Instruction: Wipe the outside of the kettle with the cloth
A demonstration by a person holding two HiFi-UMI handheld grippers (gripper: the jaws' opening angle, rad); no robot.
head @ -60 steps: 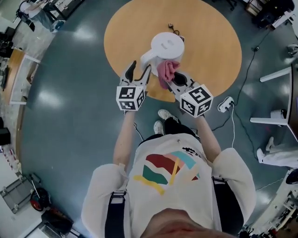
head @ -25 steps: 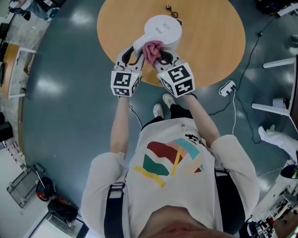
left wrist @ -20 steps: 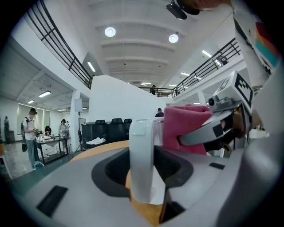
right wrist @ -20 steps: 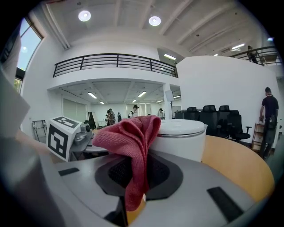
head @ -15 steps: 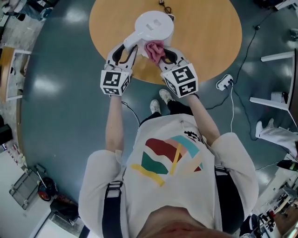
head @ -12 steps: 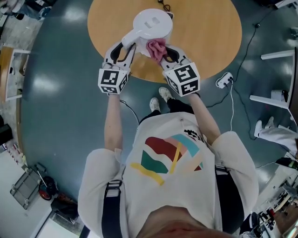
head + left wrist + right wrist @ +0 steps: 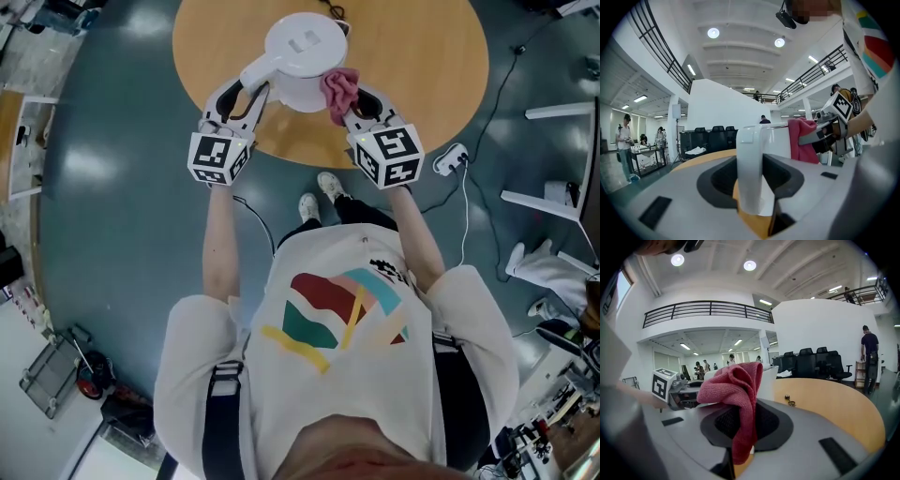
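A white kettle (image 7: pixel 305 47) stands on the round wooden table (image 7: pixel 422 84). Its handle (image 7: pixel 255 70) points toward me on the left. My left gripper (image 7: pixel 246 91) is shut on that handle; in the left gripper view the white handle (image 7: pixel 751 173) stands upright between the jaws. My right gripper (image 7: pixel 352 105) is shut on a pink cloth (image 7: pixel 339 87), which lies against the kettle's right side. In the right gripper view the cloth (image 7: pixel 736 399) hangs from the jaws in front of the kettle wall (image 7: pixel 766 380). The left gripper view shows the cloth (image 7: pixel 802 139) at the kettle's right.
A small cord end (image 7: pixel 335 13) lies on the table behind the kettle. The table's near edge (image 7: pixel 309 159) runs just under both grippers. On the floor at right are a white power strip (image 7: pixel 452 157) and a cable. Office chairs (image 7: pixel 815 363) stand beyond the table.
My right gripper has carried the cloth from beside the handle rightward round the kettle's near side to its right flank. The left gripper has kept its hold on the handle.
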